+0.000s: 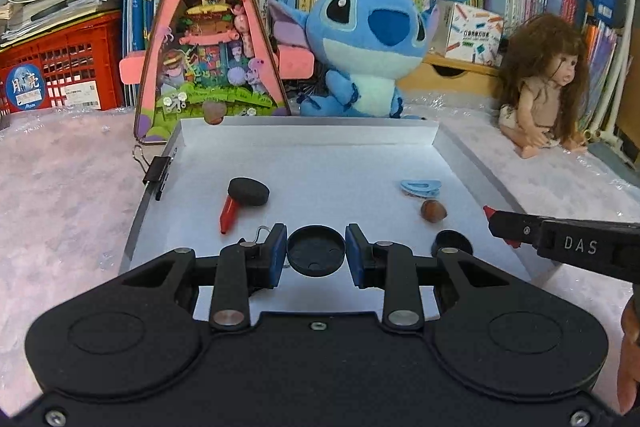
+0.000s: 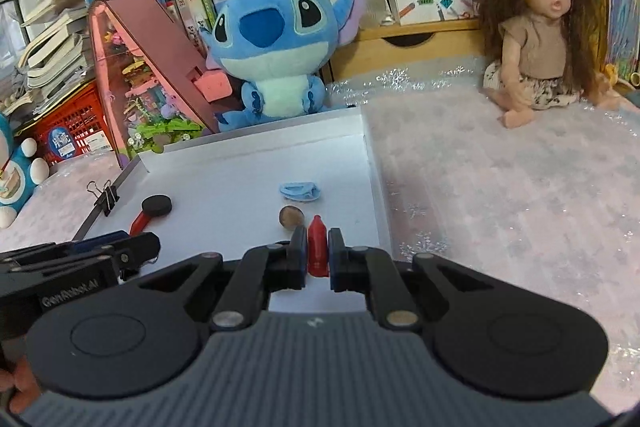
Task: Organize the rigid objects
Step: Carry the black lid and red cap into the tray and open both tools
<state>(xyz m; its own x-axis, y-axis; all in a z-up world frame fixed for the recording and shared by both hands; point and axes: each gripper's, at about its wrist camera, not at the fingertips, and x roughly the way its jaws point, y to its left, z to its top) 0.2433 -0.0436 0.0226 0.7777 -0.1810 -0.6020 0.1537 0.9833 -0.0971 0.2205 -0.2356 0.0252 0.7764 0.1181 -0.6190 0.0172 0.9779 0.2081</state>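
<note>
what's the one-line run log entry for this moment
left tool: shut on black cap | right tool: shut on red piece | both over white tray

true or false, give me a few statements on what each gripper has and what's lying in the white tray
1. The left gripper has a black round cap between its fingers. True.
2. The right gripper holds nothing. False: it is shut on a red crayon-shaped piece.
3. A brown nut lies in the white tray just nearer the camera than a light blue clip. True.
4. The black disc with a red handle sits outside the tray on the pink cover. False: it lies inside the tray, on its left side.
5. A black binder clip is on the tray's left rim. True.
</note>
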